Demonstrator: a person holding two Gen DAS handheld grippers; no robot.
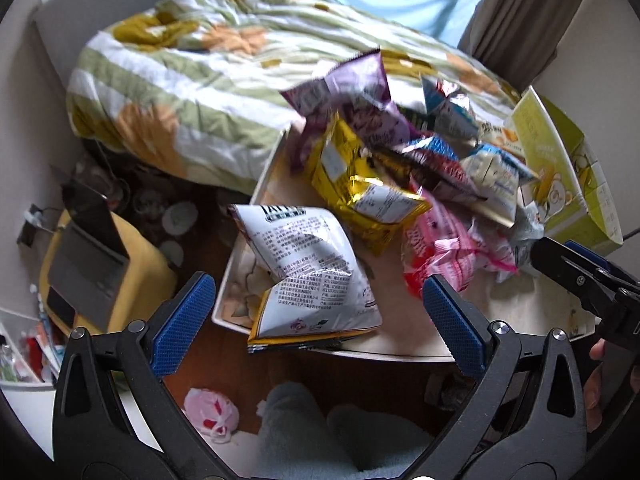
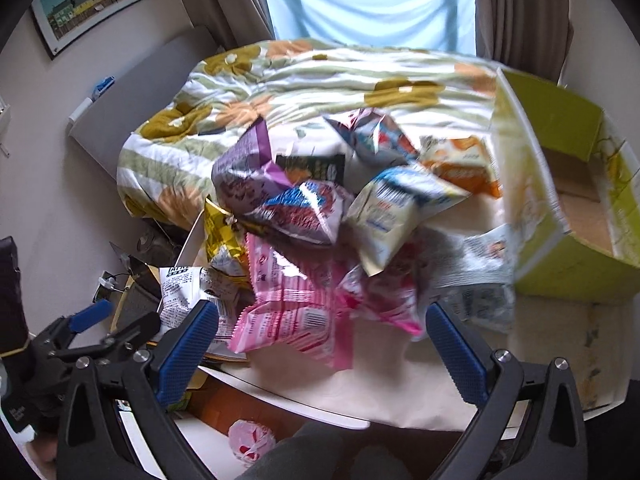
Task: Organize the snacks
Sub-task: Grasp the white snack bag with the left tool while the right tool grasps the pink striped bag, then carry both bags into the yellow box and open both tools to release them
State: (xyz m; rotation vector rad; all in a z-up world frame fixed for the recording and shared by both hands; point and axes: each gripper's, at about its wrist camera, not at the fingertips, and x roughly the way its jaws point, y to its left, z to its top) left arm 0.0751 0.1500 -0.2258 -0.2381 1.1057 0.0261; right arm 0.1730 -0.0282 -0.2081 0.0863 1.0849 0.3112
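A heap of snack bags covers a small pale table (image 1: pixel 404 336) (image 2: pixel 360 392). On the near left edge lies a white bag with black print (image 1: pixel 308 272) (image 2: pixel 184 296). Behind it sit a gold bag (image 1: pixel 360 188) (image 2: pixel 220 236), a purple bag (image 1: pixel 352 96) (image 2: pixel 244 168), pink bags (image 1: pixel 444 244) (image 2: pixel 288 312) and a blue-and-white bag (image 2: pixel 392 212). My left gripper (image 1: pixel 318 326) is open just in front of the white bag, with nothing between its fingers. Facing the pink bags, my right gripper (image 2: pixel 322 346) is open too and holds nothing.
An open yellow-green cardboard box (image 1: pixel 560 168) (image 2: pixel 568 216) stands at the table's right end. A bed with a flowered quilt (image 1: pixel 192 80) (image 2: pixel 320 80) lies behind. A yellow stool with a laptop (image 1: pixel 92 264) is at the left, and a pink plastic bag (image 1: pixel 212 412) lies on the floor.
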